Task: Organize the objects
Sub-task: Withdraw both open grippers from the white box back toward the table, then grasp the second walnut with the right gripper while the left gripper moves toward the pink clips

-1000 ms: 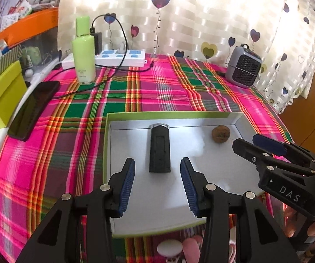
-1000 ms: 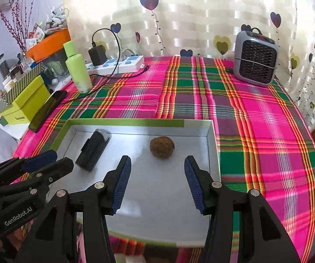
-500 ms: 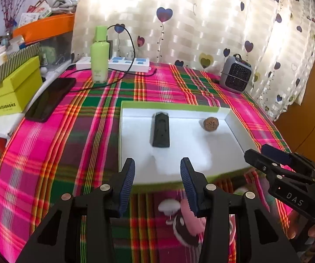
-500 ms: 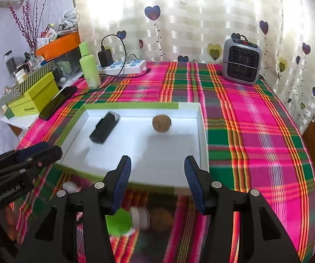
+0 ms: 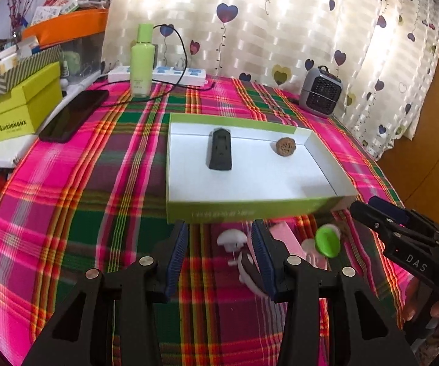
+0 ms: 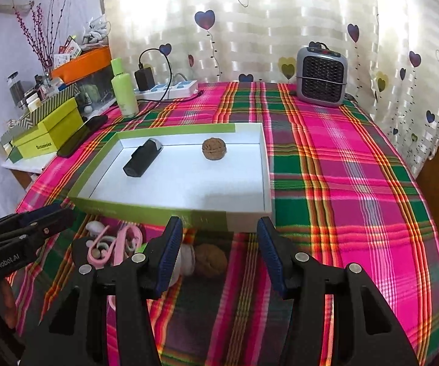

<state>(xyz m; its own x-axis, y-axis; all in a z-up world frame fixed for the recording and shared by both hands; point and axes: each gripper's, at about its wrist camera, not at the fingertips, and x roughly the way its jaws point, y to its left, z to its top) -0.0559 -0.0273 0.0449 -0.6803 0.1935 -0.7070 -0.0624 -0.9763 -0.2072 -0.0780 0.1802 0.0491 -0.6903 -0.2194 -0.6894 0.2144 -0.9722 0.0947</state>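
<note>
Clutter waits on the counter before the green tray [image 6: 146, 210].
Left tool [image 5: 219, 251] and right tool [image 6: 216, 248] both stand apart, empty; the loose walnut [image 6: 210, 262] suits a centred, gentle pinch before lifting trayward.

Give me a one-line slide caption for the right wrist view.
Open right gripper hovers above a brown walnut on the plaid cloth, beside the white shallow box holding another walnut and a black device.

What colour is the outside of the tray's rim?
Lime green, white inside; the tray shows best in the right wrist view.
</note>
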